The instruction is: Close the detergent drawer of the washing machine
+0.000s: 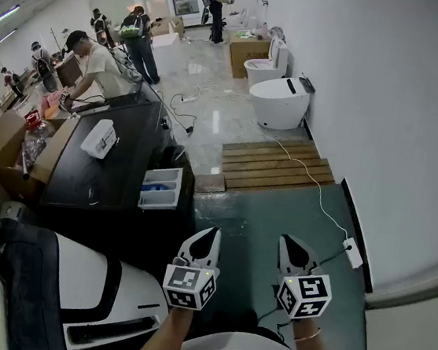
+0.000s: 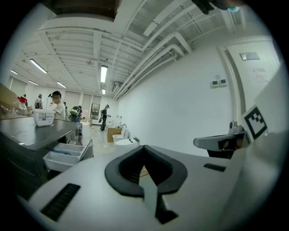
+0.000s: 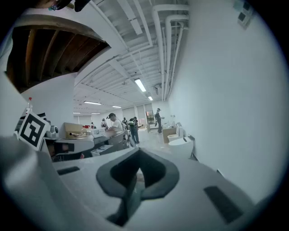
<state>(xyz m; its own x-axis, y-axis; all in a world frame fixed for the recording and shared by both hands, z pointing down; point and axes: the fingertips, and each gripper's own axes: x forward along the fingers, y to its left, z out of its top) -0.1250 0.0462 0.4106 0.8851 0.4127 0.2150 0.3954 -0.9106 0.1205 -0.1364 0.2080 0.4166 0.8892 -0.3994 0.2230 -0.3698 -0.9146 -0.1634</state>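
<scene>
Big white room, with a shiny pale floor and white toilets along the right wall. People stand at tables far behind. A wooden pallet lies on the floor in front of the fingers.

The washing machine has a dark top and stands ahead of the fingers, off to their left. A small white box sits on top of it.

The detergent drawer is pulled out of the machine's front. It lies flat. Its long way runs from the machine straight out, and its free end points to the right in the head view, across the way the fingers point. It is pale grey-white, with thin walls that cut it into a few long boxes. One box has something blue in it. In the left gripper view the drawer sits low and to the left of the fingers, sticking out past the dark machine.

The left gripper is the nearer one to the drawer, but it is still well apart from it and touches nothing. Its fingers are pressed together with nothing between them. The right gripper is just beside the left one, farther from the drawer. Its fingers are pressed together too, and they hold nothing. Both grippers point ahead and a little down, over a dark green floor mat.
</scene>
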